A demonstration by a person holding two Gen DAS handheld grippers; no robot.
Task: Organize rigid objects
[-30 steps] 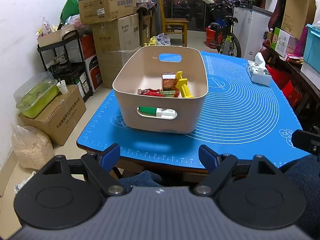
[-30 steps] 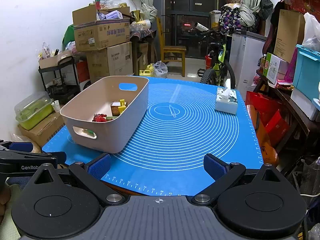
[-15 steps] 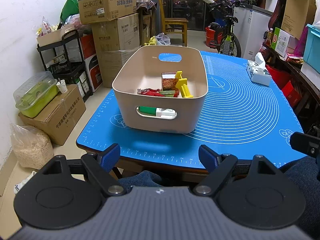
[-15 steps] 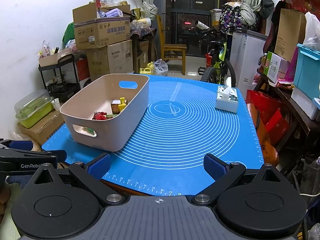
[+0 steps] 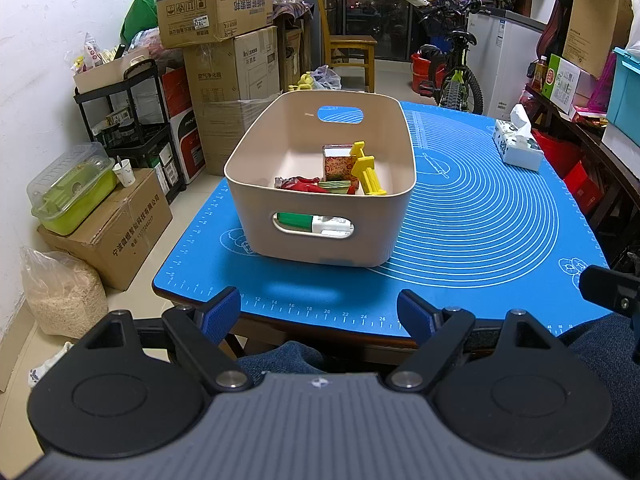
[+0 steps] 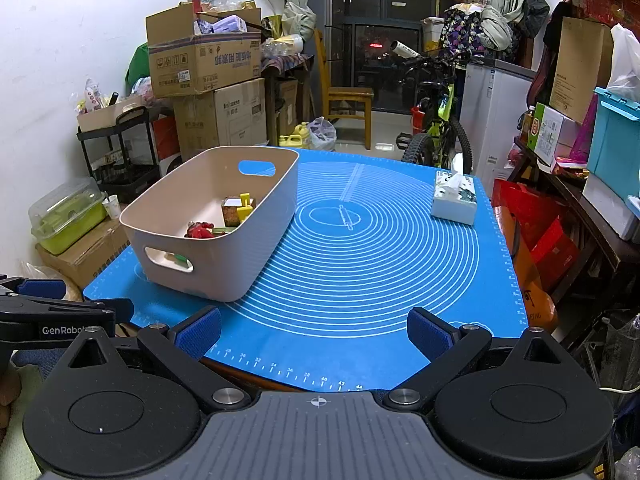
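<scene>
- Worktop under the blue silicone mat with white ring markings (image 6: 360,264): compared with the views of a second ago, I find nothing shifted on it. No loose item lies on the mat outside the bin.
- Beige plastic storage bin with cut-out handles (image 5: 320,236): same place on the mat's left part, upright, nearer my left tool than my right.
- White tissue box with a printed pattern (image 6: 454,200): unmoved at the far right of the mat, well apart from the bin.
- Left tongs (image 5: 320,312): spread wide, nothing between the blue pads, held short of the worktop's near edge as before.
- Right tongs (image 6: 314,338): likewise spread and empty, over the near edge.
- Bin contents: yellow plastic clamp-shaped piece (image 5: 366,172), patterned small box (image 5: 336,166), red wrapped item (image 5: 300,184), green-and-white marker (image 5: 312,222) showing through the handle slot; all rest inside.
- Judgement: no change means the sorting looks finished or paused; I see nothing left to collect.
</scene>
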